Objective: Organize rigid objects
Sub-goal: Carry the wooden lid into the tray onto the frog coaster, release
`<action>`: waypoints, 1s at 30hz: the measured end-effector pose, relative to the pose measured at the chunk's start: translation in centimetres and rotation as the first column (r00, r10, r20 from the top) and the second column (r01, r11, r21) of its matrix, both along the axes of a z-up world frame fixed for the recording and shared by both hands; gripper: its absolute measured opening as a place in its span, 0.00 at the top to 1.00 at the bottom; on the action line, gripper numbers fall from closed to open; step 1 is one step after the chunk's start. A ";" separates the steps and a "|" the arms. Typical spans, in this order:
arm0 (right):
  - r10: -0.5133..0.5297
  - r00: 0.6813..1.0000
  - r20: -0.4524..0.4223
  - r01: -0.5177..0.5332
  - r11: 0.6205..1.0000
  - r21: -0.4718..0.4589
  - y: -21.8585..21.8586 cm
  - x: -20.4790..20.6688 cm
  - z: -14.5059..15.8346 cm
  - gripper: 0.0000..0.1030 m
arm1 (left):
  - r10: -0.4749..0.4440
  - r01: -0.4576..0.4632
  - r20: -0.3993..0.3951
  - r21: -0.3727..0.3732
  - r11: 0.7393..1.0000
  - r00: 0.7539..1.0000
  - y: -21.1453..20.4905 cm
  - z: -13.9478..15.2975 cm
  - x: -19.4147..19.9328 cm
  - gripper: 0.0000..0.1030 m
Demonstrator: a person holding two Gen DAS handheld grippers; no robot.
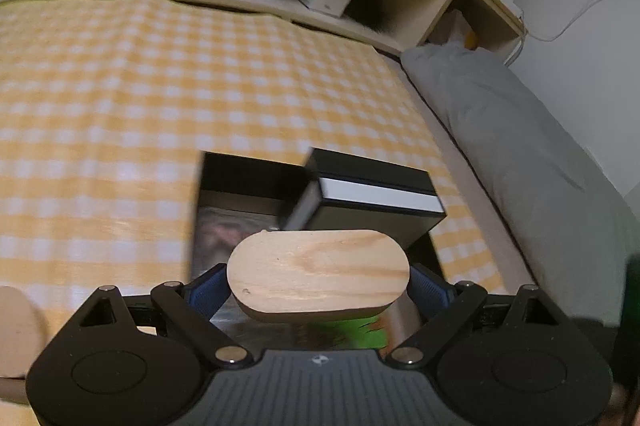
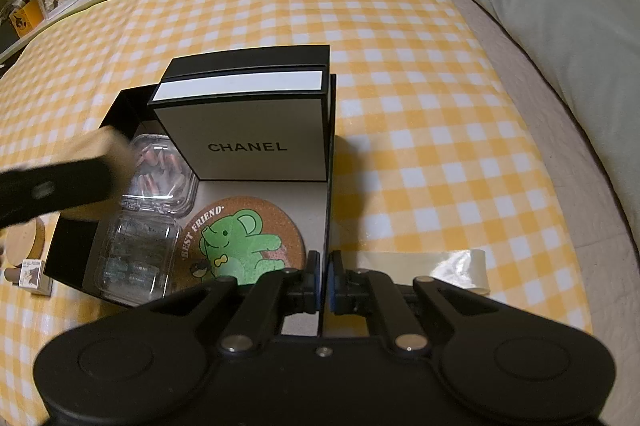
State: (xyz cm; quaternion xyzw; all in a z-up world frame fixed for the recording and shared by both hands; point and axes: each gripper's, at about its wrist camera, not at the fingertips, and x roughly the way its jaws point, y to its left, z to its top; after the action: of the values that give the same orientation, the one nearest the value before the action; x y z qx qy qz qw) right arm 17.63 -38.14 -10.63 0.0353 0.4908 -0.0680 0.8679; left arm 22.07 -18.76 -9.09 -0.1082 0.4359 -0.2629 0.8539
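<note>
Left tongs (image 1: 318, 290) pinch a wooden oval block (image 1: 318, 276) by its ends, above the open black box (image 2: 329, 161). Right tongs (image 2: 323, 280) pressed onto the box's right wall. Inside: white Chanel box (image 2: 248, 141), elephant coaster (image 2: 244, 246), two clear plastic cases (image 2: 138, 254). Box sits on yellow checked cloth (image 2: 420, 105); grey pillow (image 2: 560, 25) on the right.

"chanel" on the white box (image 2: 256, 141); "best friend" on the elephant coaster (image 2: 244, 246).
</note>
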 end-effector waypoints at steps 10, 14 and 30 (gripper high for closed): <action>0.003 1.000 -0.001 -0.003 1.000 0.009 0.0 -0.1 0.1 0.95 | -0.046 0.048 -0.050 0.036 0.998 0.998 -6.4 -3.3 0.9 0.09; 0.007 1.000 -0.001 -0.007 1.000 0.014 0.0 -0.2 0.1 0.95 | -0.045 0.047 -0.036 0.067 0.997 0.998 -7.2 -4.1 1.3 0.09; -0.002 1.000 0.001 0.002 0.999 0.037 -0.2 -0.3 0.2 0.95 | -0.057 0.059 -0.065 0.041 0.997 0.996 -6.2 -3.2 0.4 0.03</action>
State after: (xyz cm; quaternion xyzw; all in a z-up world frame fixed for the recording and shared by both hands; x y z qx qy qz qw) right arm 17.31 -38.37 -10.46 0.0520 0.4916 -0.0597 0.8672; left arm 22.49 -24.95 -12.24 -0.0855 0.4714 -0.2745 0.8337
